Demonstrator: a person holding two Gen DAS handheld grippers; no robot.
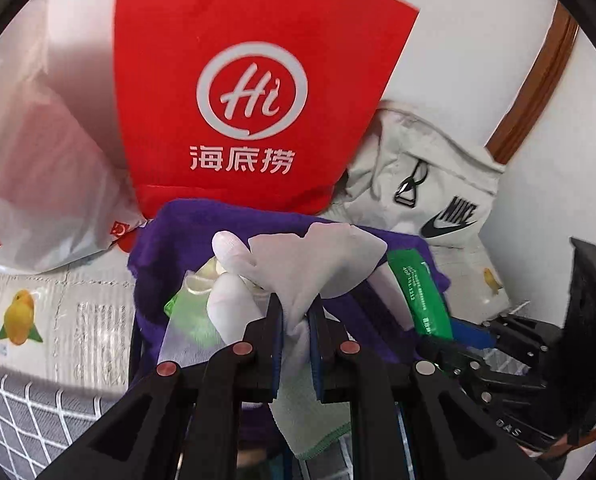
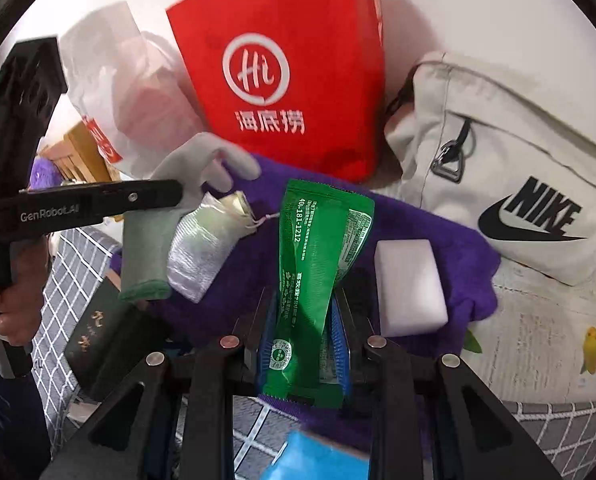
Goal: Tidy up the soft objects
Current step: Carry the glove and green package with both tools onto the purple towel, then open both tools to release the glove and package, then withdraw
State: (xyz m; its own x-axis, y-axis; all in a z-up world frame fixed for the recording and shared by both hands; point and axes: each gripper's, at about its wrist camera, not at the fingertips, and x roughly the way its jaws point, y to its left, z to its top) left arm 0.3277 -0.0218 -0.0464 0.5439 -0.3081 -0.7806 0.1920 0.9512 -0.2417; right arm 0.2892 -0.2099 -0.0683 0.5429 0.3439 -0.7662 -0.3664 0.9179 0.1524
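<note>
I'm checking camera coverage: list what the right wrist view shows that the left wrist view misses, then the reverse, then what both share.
Only the right wrist view shows the white rectangular foam block on the purple towel, the small mesh drawstring pouch in full, and the person's hand on the left gripper's handle.

Only the left wrist view shows the left gripper shut on the white fabric glove head-on.

Both show the red paper bag, the beige Nike bag, and the green foil packet clamped in the right gripper.
</note>
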